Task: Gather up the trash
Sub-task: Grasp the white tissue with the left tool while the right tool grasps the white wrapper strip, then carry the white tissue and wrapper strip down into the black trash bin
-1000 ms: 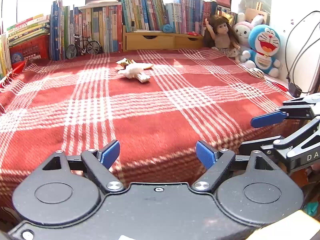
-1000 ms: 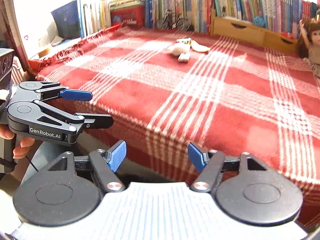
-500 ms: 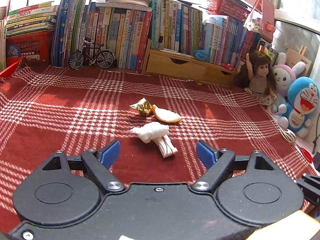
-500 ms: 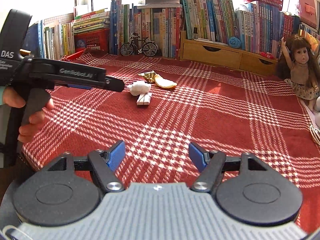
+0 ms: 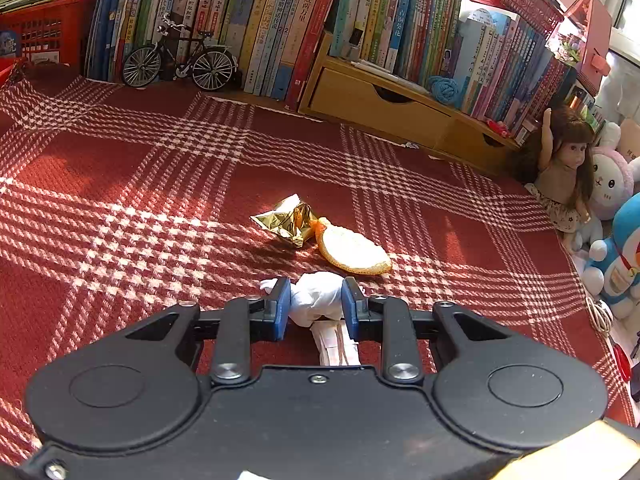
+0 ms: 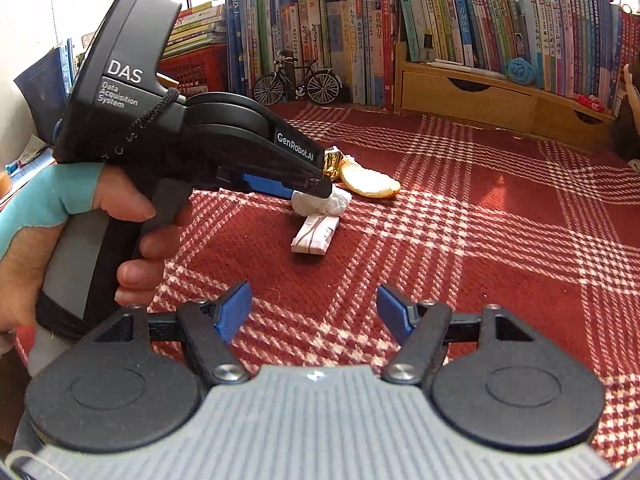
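Note:
On the red plaid cloth (image 5: 120, 200) lies a small heap of trash. My left gripper (image 5: 314, 310) is down at it, its jaws closing, blue pads against both sides of a crumpled white tissue (image 5: 316, 298). A flat white paper wrapper (image 5: 336, 346) lies just under and behind the tissue. Beyond them rest an orange peel (image 5: 354, 250) and a gold foil wrapper (image 5: 286, 222). In the right wrist view a hand holds the left gripper (image 6: 320, 192) over the tissue (image 6: 338, 204), with the paper wrapper (image 6: 314, 234) nearer. My right gripper (image 6: 314, 314) hovers open and empty, short of the heap.
Rows of upright books line the back, with a model bicycle (image 5: 178, 60) and a wooden drawer box (image 5: 384, 106) in front of them. A doll (image 5: 560, 164) and plush toys (image 5: 616, 256) sit at the right edge. A red crate (image 5: 44, 36) stands back left.
Both grippers have moved in over the cloth toward the trash. The left jaws, wide before, have come together around the white tissue. The right jaws stay wide.

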`<state>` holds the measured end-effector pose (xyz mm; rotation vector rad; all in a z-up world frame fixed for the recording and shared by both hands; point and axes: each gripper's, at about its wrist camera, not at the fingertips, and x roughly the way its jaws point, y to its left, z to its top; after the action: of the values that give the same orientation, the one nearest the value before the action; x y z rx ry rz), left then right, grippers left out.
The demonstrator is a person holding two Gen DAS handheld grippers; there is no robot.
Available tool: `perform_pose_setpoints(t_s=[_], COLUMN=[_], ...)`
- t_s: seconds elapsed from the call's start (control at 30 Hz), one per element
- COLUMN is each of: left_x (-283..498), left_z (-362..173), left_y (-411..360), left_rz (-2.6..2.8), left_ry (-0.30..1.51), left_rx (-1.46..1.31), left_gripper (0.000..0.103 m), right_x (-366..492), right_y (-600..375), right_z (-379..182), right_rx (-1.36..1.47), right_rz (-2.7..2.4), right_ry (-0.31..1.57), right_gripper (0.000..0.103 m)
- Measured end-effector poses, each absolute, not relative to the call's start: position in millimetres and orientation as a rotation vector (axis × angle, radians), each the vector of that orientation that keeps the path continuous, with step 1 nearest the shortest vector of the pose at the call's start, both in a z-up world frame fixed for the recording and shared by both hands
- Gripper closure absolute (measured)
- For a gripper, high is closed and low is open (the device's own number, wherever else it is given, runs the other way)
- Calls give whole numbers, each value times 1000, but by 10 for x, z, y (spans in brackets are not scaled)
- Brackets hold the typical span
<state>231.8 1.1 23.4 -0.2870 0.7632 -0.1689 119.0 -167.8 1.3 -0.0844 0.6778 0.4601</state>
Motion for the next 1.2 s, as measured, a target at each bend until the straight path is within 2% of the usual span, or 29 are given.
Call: perform_pose_setpoints(t_s=[0.2,0.3,0.37,0.43,0.5,1.2], left_x=[2276,2235,2204,2166,2116,1017], left_z=[319,363,392,414,435,721], left_y=[110,173,216,254,287,253], left_rz=[-157,-142,-134,-127,-124,-196], left_ry=[735,719,707,698,688,588], left_rx=[-289,-278,-271,-267,-262,-166], left_gripper=[77,77,77,77,77,78], right_x=[1481,1663,1794,1847,1837,938], right_y=[-1493,-1420,-1384,-1388,-1422,-2021], right_z=[-30,-63,-114,-137,-121,281], right_rx=[-51,-30,-17,-5,7,49], right_rz=[459,450,447,427,414,402], right_ry=[699,722,758,767,769,671], right_gripper=[23,28,38,63,74,73])
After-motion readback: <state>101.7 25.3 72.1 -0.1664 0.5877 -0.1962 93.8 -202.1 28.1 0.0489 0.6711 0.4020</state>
